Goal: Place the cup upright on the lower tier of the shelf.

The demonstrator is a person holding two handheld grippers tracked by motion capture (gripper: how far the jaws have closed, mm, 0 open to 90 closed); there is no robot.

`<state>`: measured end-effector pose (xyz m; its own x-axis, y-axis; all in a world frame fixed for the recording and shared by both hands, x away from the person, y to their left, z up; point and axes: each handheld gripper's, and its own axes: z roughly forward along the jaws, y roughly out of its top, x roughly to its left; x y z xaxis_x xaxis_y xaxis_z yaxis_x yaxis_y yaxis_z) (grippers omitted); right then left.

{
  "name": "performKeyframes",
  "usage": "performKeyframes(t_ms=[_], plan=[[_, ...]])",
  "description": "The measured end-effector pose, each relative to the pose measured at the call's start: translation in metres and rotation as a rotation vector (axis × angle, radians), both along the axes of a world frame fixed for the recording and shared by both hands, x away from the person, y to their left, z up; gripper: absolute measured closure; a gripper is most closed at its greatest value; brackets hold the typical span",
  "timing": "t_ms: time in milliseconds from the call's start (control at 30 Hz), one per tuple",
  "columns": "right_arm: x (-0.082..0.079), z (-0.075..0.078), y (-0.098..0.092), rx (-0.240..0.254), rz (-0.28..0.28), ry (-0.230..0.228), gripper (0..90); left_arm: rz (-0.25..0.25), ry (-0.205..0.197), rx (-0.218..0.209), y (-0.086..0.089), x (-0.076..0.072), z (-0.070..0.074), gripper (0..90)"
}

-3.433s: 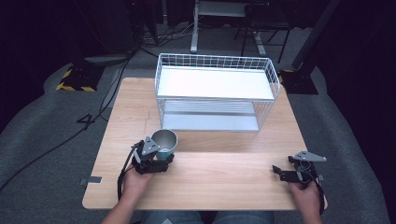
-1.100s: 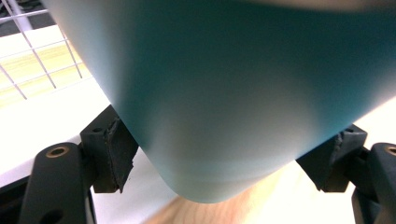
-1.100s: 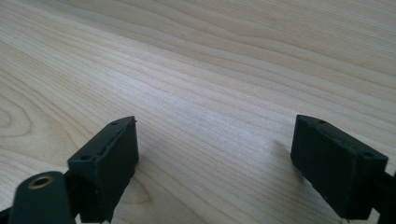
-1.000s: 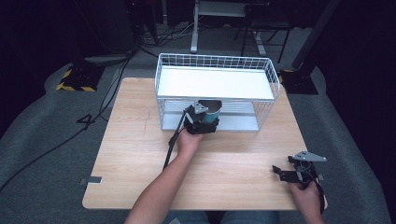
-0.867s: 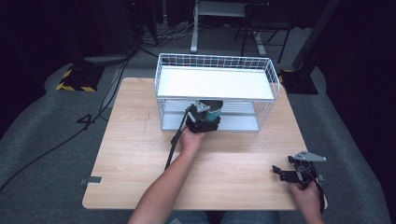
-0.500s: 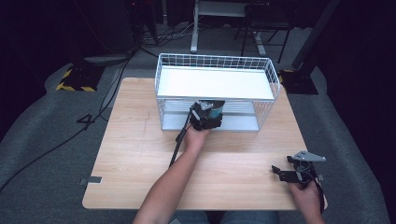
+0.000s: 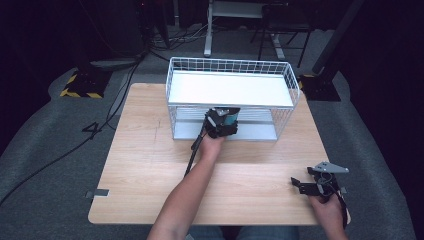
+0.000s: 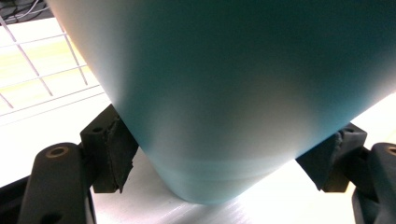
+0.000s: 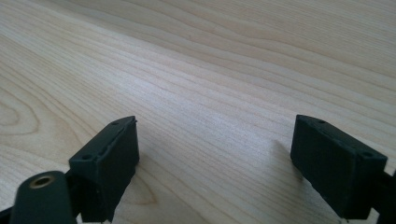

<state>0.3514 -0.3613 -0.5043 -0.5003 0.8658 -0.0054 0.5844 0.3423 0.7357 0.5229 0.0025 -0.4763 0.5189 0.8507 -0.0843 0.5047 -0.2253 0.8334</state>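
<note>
The left claw (image 8: 212, 154) holds a smooth teal cup (image 8: 224, 93) between its pads, inside the white wire rack (image 7: 175, 107). The right claw (image 9: 215, 158) stands wide over the wooden surface (image 9: 210, 70).

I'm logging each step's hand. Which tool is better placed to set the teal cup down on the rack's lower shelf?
Left. The left tool already grips the teal cup at the lower shelf; the right tool rests open near the table corner.

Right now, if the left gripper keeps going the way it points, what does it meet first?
Likely the rack's back wire wall. The left gripper, shut on the teal cup, points into the lower tier, just above its metal shelf; depth to the wall is unclear.
</note>
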Motion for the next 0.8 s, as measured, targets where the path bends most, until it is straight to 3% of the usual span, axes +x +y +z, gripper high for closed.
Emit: performKeyframes(t_ms=[333,433,533,567,600,633,700,800], plan=[[0.0000,0.0000,-0.0001,0.000,0.001,0.000,15.7,0.027,-0.001,0.003,-0.0038,0.0013,-0.0040,22.7],[0.0000,0.0000,0.0000,0.000,0.000,0.000,15.7,0.014,0.000,0.032,-0.0027,0.0016,-0.0044,22.4],[0.0000,0.0000,-0.0001,-0.001,0.001,0.000,15.7,0.007,0.000,0.014,-0.0019,0.0022,-0.0046,21.6],[0.0000,0.0000,-0.0001,-0.001,0.002,0.000,15.8,0.018,-0.001,0.001,-0.0024,0.0020,-0.0043,19.8],[0.0001,-0.0001,0.0001,0.000,0.005,-0.002,15.7,0.024,-0.005,0.018,-0.0021,0.0018,-0.0037,15.8],[0.0000,-0.0001,0.0002,0.000,0.007,-0.002,15.7,0.038,-0.008,-0.001,-0.0040,0.0014,-0.0037,14.7],[0.0000,-0.0001,0.0002,0.000,0.007,-0.002,15.8,0.033,-0.011,0.024,-0.0033,0.0008,-0.0022,11.9],[0.0000,-0.0001,0.0002,0.000,0.007,-0.002,15.7,0.039,-0.008,0.008,-0.0029,0.0001,-0.0021,5.2]])
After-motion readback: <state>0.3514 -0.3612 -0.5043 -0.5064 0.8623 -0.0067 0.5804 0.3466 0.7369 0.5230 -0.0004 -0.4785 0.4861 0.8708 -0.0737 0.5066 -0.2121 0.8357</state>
